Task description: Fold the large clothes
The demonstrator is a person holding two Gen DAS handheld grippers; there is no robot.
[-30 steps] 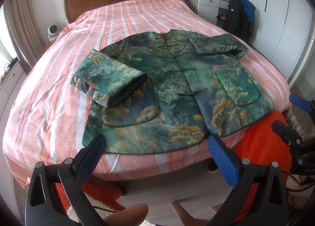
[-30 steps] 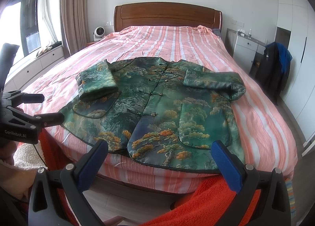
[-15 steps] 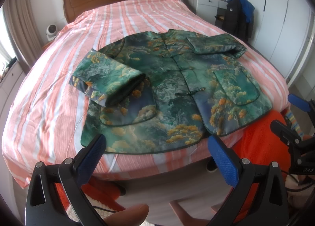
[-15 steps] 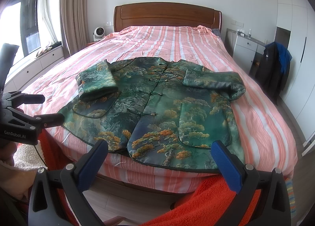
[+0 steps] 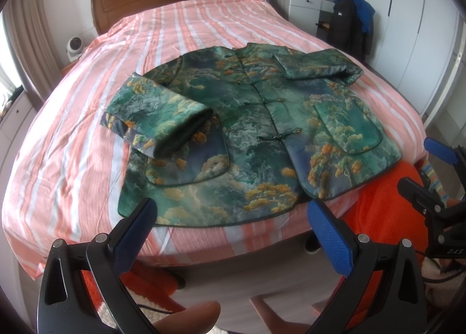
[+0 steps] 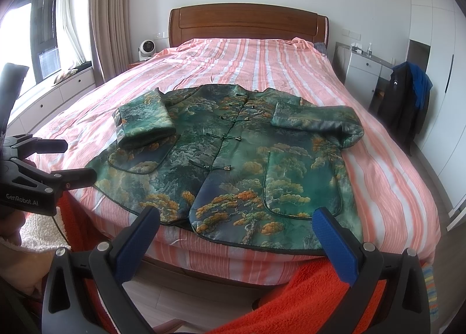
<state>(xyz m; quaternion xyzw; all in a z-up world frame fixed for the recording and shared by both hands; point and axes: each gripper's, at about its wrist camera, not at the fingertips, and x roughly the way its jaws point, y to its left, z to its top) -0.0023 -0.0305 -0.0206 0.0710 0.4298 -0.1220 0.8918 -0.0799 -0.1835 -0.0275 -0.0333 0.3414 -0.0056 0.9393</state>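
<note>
A green patterned jacket [image 5: 256, 141] with orange and cream clouds lies face up on the bed, buttoned, hem toward me; it also shows in the right wrist view [image 6: 233, 165]. Both sleeves are folded in over the front: one sleeve [image 5: 157, 112] on the left, the other sleeve [image 5: 317, 64] at the upper right. My left gripper [image 5: 230, 217] is open and empty, held just short of the hem's middle. My right gripper [image 6: 233, 223] is open and empty, held just short of the hem's right half.
The bed has a pink and white striped cover [image 5: 72, 136] and a wooden headboard [image 6: 247, 22]. An orange towel [image 6: 305, 299] lies below the bed's foot. A white drawer unit [image 6: 364, 74] and hanging dark clothes [image 6: 404, 101] stand at the right. A small fan [image 6: 145, 50] sits left of the headboard.
The left wrist view has shifted slightly, and the jacket sits a little lower and nearer in it. The right gripper's view is unchanged. Both grippers stay open.
</note>
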